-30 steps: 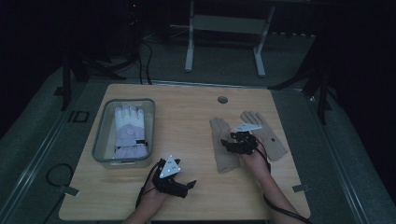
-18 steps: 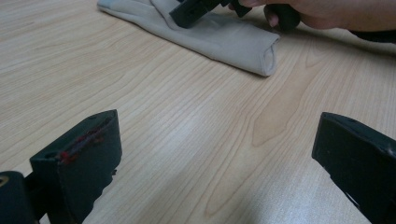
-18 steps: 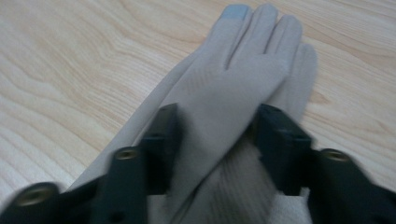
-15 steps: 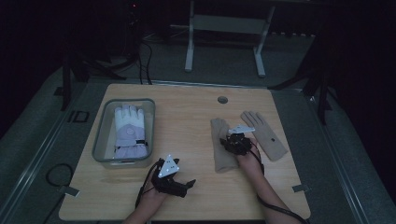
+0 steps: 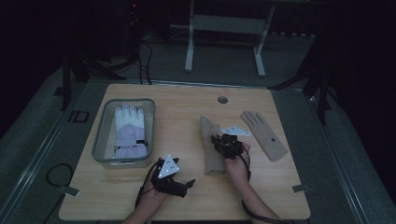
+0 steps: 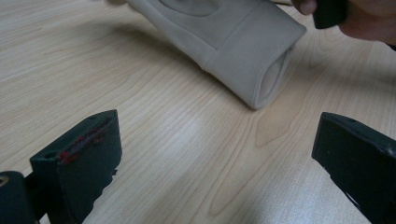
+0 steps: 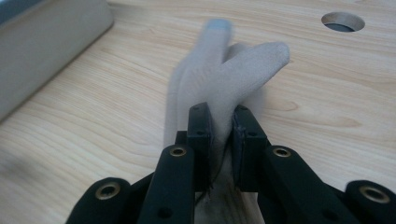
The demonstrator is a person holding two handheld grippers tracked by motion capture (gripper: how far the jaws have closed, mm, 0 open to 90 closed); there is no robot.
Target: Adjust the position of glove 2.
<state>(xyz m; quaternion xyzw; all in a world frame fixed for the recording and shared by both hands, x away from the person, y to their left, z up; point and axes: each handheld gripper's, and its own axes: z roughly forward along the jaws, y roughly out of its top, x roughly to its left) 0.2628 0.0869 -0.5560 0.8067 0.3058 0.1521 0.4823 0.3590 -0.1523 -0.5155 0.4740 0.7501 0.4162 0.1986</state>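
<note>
the left hand-held gripper (image 5: 180, 183) is held spread over the surface (image 5: 187, 116). the right hand-held gripper (image 7: 223, 122), jaws just closing, is pinched on a beige glove (image 5: 211, 144). beyond the left one, a white glove (image 5: 129, 130) is contained in a grey bin (image 5: 100, 135).

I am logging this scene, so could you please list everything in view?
Table: one, light wood, centre, with a round hole near its far edge.
Bin: one, clear grey, table's left.
White glove: one, white and lilac, inside the bin.
Tan gloves: two; held glove mid-table, flat glove at right.
Frame: one, grey, floor behind.
Left tongs: black, open, near edge.
Right tongs: black, just closing, pinching the held glove.
</note>
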